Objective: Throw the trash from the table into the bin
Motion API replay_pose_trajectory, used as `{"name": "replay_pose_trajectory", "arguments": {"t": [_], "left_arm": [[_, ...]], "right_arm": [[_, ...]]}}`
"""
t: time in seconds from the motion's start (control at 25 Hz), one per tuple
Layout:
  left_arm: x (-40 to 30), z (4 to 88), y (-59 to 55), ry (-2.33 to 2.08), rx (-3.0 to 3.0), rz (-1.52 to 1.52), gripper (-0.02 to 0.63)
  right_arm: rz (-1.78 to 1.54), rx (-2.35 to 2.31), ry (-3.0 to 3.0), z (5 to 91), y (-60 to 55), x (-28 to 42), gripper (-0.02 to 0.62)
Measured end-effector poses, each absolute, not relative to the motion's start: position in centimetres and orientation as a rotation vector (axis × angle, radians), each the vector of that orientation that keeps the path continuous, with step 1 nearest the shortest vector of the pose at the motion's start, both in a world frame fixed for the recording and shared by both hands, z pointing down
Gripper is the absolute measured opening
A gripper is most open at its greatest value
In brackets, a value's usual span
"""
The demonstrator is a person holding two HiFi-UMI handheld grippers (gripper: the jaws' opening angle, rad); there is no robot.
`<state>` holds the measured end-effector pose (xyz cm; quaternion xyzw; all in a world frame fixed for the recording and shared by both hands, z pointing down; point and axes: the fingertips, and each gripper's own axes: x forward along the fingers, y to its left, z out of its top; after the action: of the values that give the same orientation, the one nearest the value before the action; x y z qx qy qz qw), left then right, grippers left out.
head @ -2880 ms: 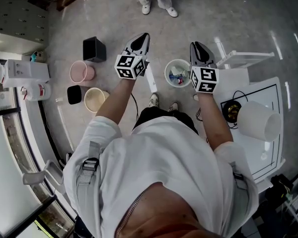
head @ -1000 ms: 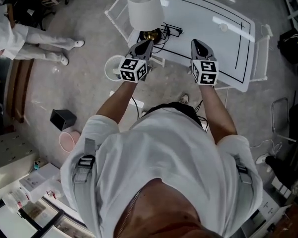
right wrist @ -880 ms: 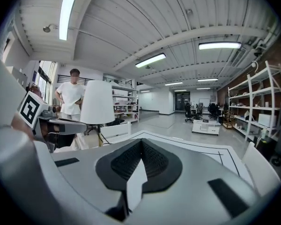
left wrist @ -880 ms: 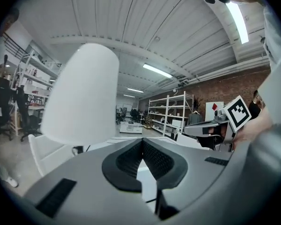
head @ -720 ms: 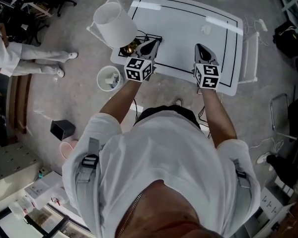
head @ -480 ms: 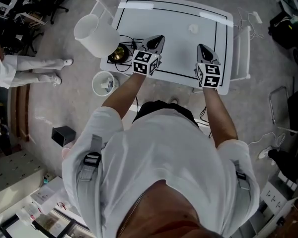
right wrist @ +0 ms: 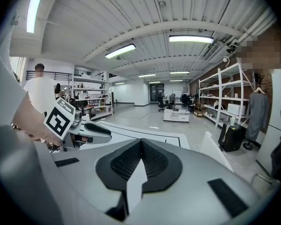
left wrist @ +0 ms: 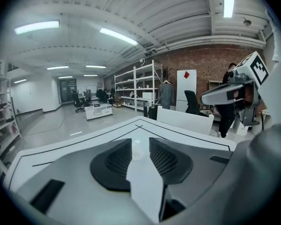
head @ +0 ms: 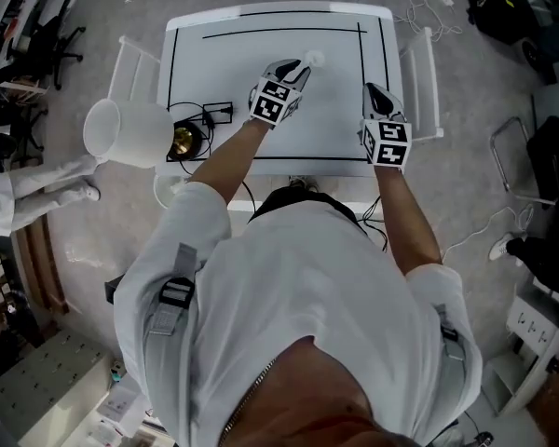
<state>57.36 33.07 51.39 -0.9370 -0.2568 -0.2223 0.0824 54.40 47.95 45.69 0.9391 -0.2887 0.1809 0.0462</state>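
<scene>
The trash (head: 314,59), a small white wad, lies toward the far side of the bench (head: 214,63). My left hand-held gripper (head: 300,67) points at it, and its jaws have just been opening to a narrow gap, ready to take it. The right hand-held gripper (head: 374,92) waits closed and empty at the near right. Half a second ago the left one was beside the lamp (head: 121,133); now it reaches far
</scene>
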Motion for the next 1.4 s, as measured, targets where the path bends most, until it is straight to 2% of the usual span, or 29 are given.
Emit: {"name": "replay_pose_trajectory", "arguments": {"t": [0.08, 0.24, 0.56, 0.72, 0.84, 0.92, 1.4], "left_arm": [[59.1, 53.0, 33.7, -0.777, -2.783, -0.711, 0.157], [62.3, 55.6, 34.3, -0.78, -2.757, -0.775, 0.252], [65.6, 60.3, 35.4, -0.794, -2.729, -0.95, 0.264], [65.9, 60.8, 35.3, -0.783, -2.747, -0.974, 0.249], [66.0, 60.5, 34.5, -0.748, -2.767, -0.959, 0.117], [65.9, 60.1, 33.9, -0.724, -2.785, -0.944, 0.09], [61.0, 52.2, 32.3, -0.557, -2.952, -0.688, 0.072]], "right_arm": [[0.573, 2.873, -0.843, 46.0, 48.9, 55.5, 0.005], [0.619, 2.875, -0.793, 46.9, 49.6, 57.2, 0.005], [0.686, 2.871, -0.734, 48.1, 50.7, 58.2, 0.005], [0.702, 2.874, -0.714, 48.5, 51.0, 58.3, 0.005], [0.702, 2.872, -0.721, 48.6, 50.7, 58.3, 0.005], [0.695, 2.869, -0.734, 48.5, 50.4, 58.3, 0.005], [0.554, 2.843, -0.926, 46.5, 48.9, 56.6, 0.005]]}}
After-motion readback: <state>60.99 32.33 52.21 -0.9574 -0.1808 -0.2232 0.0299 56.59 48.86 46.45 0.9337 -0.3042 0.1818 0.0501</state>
